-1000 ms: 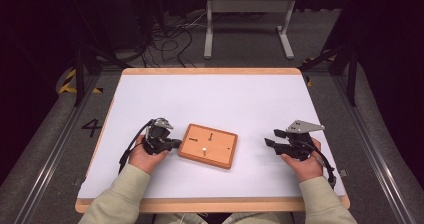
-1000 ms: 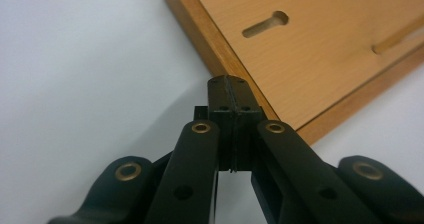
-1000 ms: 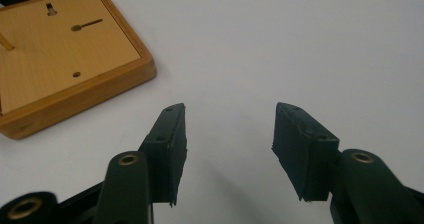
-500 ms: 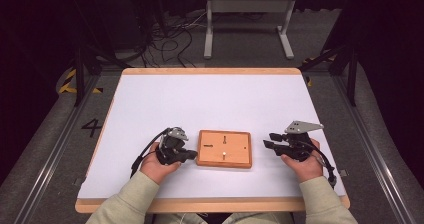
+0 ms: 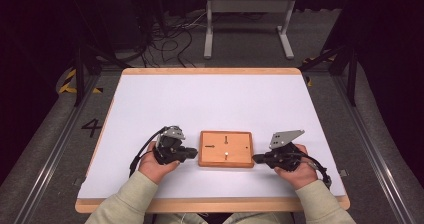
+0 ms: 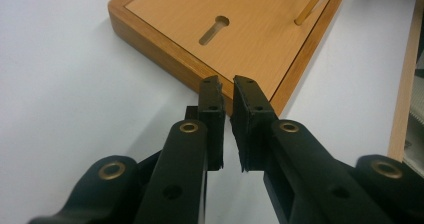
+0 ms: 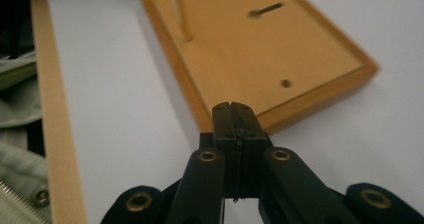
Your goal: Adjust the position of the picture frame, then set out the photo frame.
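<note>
Wooden board (image 5: 225,148) flat on the white counter (image 5: 210,104), near the front edge, squarely between the two claws. Long axis across the counter, left to right, so each short end faces one claw.

Left claw (image 5: 192,153) just off the board's left end, tips aimed right at it; in the left gripper view (image 6: 227,91) jaws slightly parted, a narrow gap between the pads, nothing in it, tips at the board's near corner edge, whether touching or a hair off not clear. Right claw (image 5: 256,158) just off the right end, tips aimed left; in the right gripper view (image 7: 234,115) jaws pressed fully together, empty, tips right at the board's rim, contact likewise not clear.

Both about equally near, one per end, roughly along the board's length, the right one sitting a little nearer the front edge. Judged from this: board bracketed end to end, any push from either side running along the long axis and into the other claw, so likely to slide or be pinched rather than turn, unless the right claw's offset skews it.

On the board's face: a slot (image 6: 214,29) with a round end, a thin peg (image 6: 312,4) lying in another, a small hole (image 7: 286,83) near the right end.
</note>
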